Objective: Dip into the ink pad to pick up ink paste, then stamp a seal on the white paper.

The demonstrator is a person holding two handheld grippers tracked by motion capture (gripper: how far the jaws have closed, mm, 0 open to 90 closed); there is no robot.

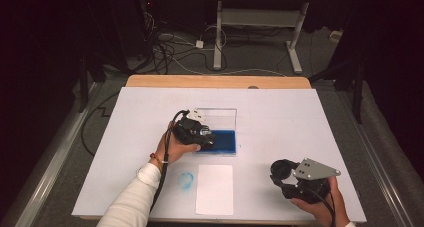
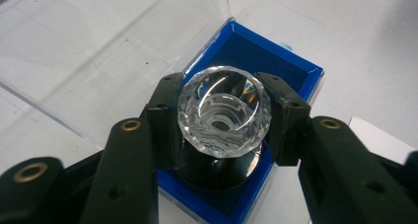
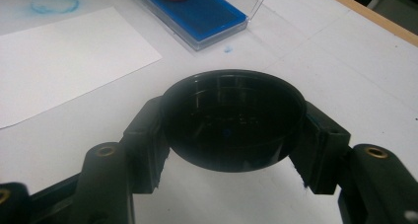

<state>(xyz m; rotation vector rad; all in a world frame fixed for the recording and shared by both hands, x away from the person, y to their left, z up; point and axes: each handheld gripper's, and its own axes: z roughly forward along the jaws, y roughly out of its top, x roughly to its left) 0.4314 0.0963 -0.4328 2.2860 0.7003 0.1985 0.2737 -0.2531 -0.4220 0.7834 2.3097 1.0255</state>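
Gripping the stamp [image 2: 224, 113] over the ink pad [image 2: 291, 68] (lid upright), left gripper [image 2: 224, 118]; right gripper [image 3: 231, 130] clamps a black cap [image 3: 231, 120].

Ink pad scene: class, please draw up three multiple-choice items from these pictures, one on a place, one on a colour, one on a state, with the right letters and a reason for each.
1. Where is the stamp held by the left gripper?
A. over the white paper
B. over the ink pad
C. off the table

2. What colour is the ink pad?
A. red
B. green
C. blue

3. What state is the right gripper in?
A. shut on the black cap
B. open, holding nothing
C. lying on the floor

Answers:
1 B, the blue pad lies right beneath the stamp's dark base.
2 C, its felt and frame show blue.
3 A, both jaws press the cap's sides.
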